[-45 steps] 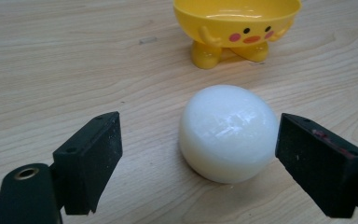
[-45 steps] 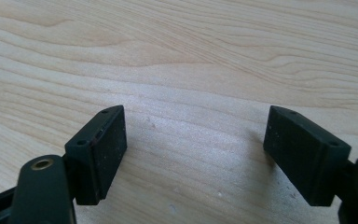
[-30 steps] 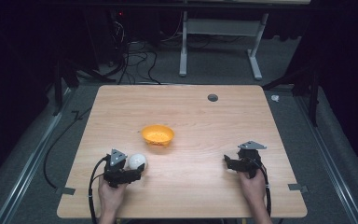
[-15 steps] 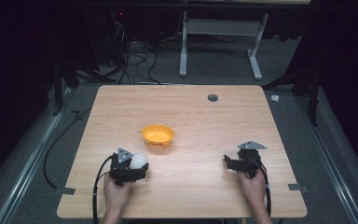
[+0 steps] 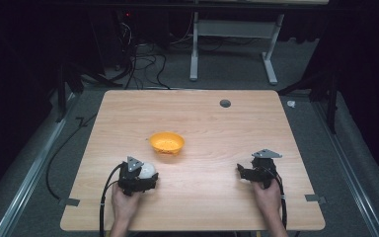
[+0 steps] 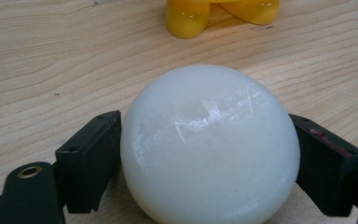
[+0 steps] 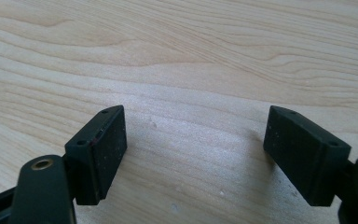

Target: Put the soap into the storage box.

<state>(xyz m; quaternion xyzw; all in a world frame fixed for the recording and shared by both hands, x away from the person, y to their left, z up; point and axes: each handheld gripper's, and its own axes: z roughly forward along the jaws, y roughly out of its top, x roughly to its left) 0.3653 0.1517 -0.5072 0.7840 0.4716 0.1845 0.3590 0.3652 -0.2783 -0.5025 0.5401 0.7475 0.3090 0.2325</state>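
Left gripper view: my left gripper (image 6: pixel 209 149) pinches the white ball (image 6: pixel 209 144), so next I lift it toward the yellow bowl (image 6: pixel 221 14).

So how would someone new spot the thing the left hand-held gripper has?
On the wooden table, look near the front left, just short of the orange bowl. The white ball sits between the left hand-held gripper jaws: round, glossy, milky white.

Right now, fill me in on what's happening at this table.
A person works two handheld grippers at a wooden table. The left gripper has its jaws closed on a white ball, near the table's front edge, just short of an orange bowl. The right gripper is open with nothing between its jaws, held low over bare wood on the right side.
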